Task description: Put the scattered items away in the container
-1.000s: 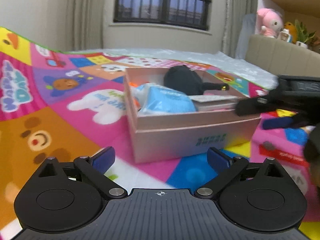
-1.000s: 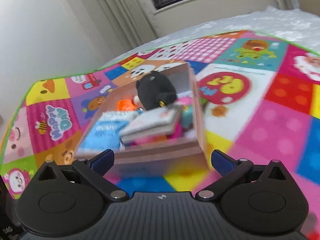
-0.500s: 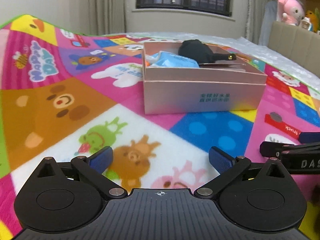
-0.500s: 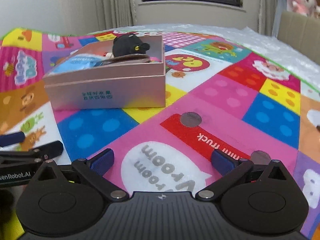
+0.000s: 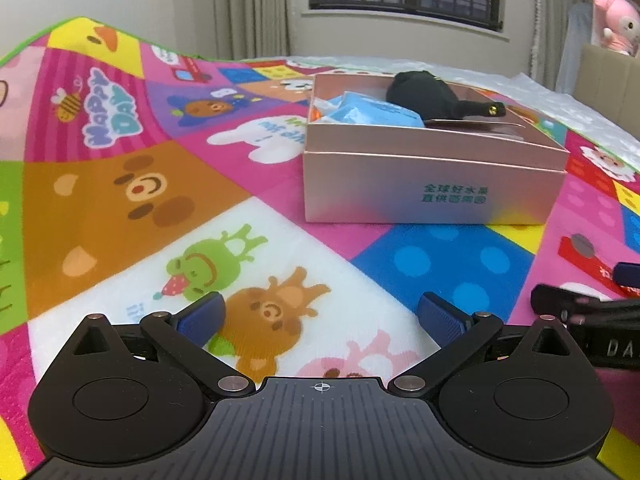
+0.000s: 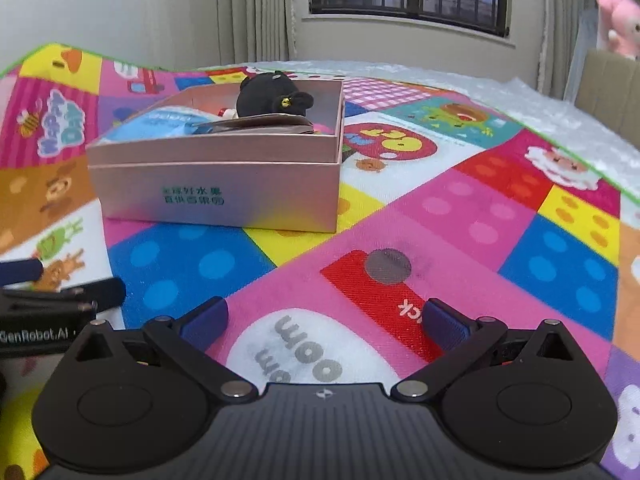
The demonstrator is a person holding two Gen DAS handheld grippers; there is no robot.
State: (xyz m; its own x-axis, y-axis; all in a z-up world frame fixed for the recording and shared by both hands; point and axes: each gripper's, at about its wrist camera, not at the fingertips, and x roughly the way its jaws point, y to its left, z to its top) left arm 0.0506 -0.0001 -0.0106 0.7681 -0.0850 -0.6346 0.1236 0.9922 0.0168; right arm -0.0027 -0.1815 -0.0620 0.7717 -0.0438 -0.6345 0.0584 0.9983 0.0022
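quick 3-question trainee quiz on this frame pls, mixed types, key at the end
1. True or false: the left gripper is shut on the black plush toy.
2. Which item lies in the pink box beside the plush toy? A) a blue packet B) a green bottle C) a metal spoon
3. Fill in: both grippers, including the right gripper, hover over the colourful play ____.

Key: 1 false, its jaws are open and empty, and the toy sits in the box. 2 A. 3 mat.
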